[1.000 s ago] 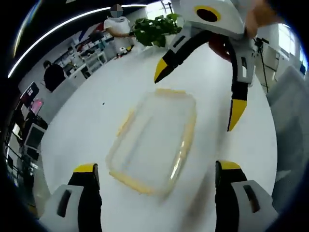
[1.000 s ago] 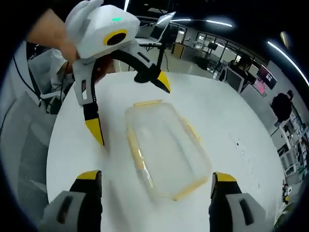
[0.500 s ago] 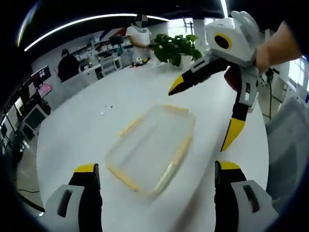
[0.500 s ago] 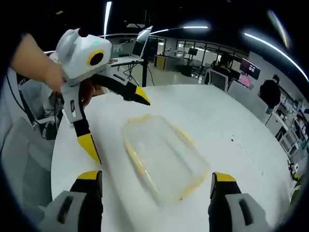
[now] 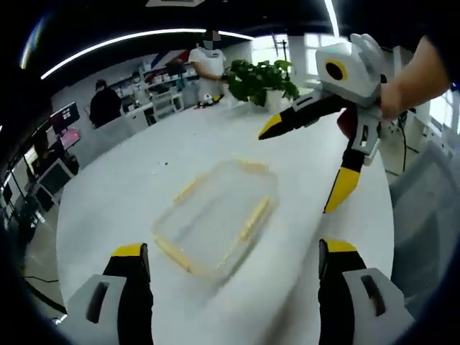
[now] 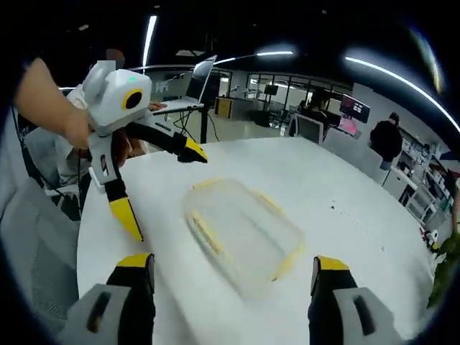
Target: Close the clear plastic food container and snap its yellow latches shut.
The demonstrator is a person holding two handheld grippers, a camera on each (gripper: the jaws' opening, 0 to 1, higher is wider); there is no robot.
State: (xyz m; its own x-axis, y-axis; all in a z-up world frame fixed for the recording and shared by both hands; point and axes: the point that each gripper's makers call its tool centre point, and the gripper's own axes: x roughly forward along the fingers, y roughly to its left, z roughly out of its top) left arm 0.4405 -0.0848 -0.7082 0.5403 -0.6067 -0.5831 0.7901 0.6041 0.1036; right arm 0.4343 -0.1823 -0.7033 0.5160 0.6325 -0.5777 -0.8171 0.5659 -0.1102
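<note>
A clear plastic food container (image 5: 215,215) with yellow latches along its sides lies flat on the round white table (image 5: 115,194), its lid resting on it. My left gripper (image 5: 226,251) is open, its yellow-tipped jaws standing either side of the container's near end, above the table. In the right gripper view the same container (image 6: 241,230) lies ahead of my open right gripper (image 6: 230,262). The right gripper (image 5: 305,158) hangs open beyond the container in the left gripper view, held by a hand. The left gripper (image 6: 158,183) shows likewise, open, in the right gripper view.
A potted green plant (image 5: 262,75) stands at the table's far edge. People stand and sit by shelves and desks (image 5: 154,97) behind. A grey chair (image 6: 32,244) is close to the table edge. Monitors (image 6: 348,108) line the background.
Both views have pulled back and tilted up a little, so the container looks smaller and lower. The container itself has not moved. Both grippers stay open.
</note>
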